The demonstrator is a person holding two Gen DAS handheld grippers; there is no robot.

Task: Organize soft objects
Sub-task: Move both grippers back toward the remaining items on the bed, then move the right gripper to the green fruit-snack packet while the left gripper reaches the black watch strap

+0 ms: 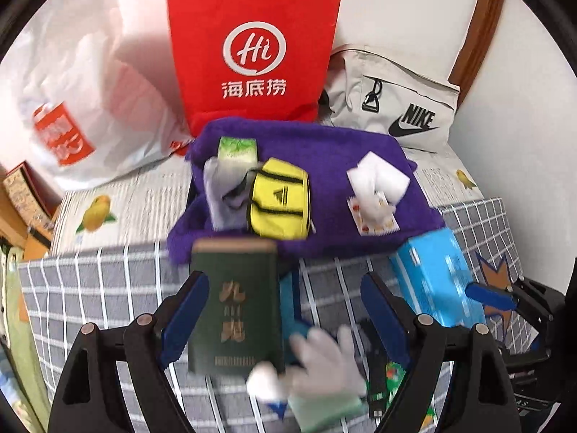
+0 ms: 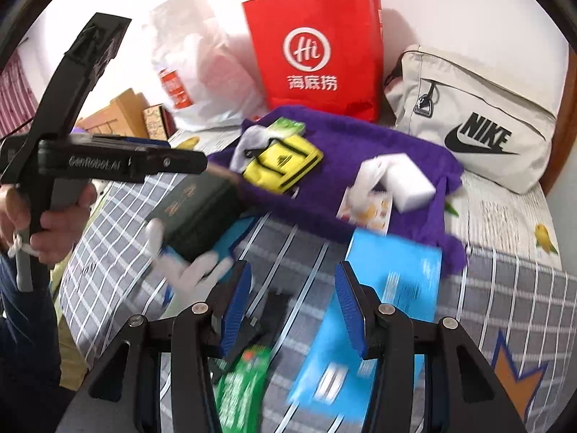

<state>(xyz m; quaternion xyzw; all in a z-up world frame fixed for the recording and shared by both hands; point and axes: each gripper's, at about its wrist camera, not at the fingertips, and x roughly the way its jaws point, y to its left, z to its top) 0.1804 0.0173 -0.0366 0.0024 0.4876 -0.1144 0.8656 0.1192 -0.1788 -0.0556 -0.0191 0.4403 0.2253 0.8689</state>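
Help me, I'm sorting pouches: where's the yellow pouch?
In both views the yellow pouch lies on the purple towel, beside grey socks, before the red bag.

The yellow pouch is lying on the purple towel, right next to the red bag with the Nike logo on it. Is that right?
Not quite. The yellow pouch does lie on the purple towel, but the Nike logo is on the beige bag, not the red one. The red bag carries a white "Hi" circle with Chinese characters. Both wrist views show this.

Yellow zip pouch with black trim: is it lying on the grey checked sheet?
No, the yellow zip pouch lies on the fuzzy purple blanket, beyond the grey checked sheet.
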